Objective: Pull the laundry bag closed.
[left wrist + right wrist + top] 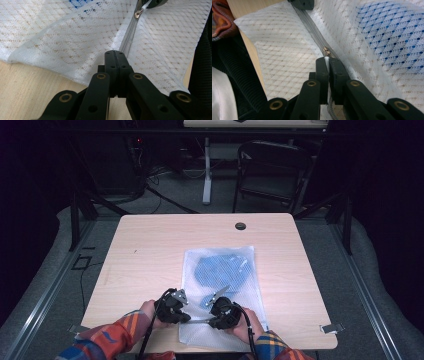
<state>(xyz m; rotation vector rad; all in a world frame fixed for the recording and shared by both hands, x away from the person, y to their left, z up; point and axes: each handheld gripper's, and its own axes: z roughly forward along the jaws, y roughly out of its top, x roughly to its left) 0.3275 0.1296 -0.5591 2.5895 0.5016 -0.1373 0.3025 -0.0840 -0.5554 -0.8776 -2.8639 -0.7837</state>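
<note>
1. A white mesh bag [222, 292] lies flat on the wooden bench [150, 250], with both grippers at its near end; a blue cloth [220, 269] shows through the mesh just beyond them.
2. The left gripper [184, 304] sits at the bag's left edge. In the left gripper view its jaws are pressed together at the end of the grey zipper [130, 37], clenched on the bag's fabric there, though the mesh between the pads is too thin to make out clearly.
3. From this gripper the zipper runs straight ahead and slightly right, up to the small metal zipper pull [138, 13], where the other gripper's tips show at the top edge.
4. The right gripper [214, 301] sits just to the right of the left one, over the bag. In the right gripper view its jaws are closed on the white tab of the zipper pull [326, 52], which lies right at its tips.
5. Ahead of the right gripper the zipper [312, 27] runs away to the upper left; the blue cloth [392, 37] lies to its right under the mesh.
6. A hand [148, 312] in a plaid sleeve [112, 335] holds the left gripper from behind.
</note>
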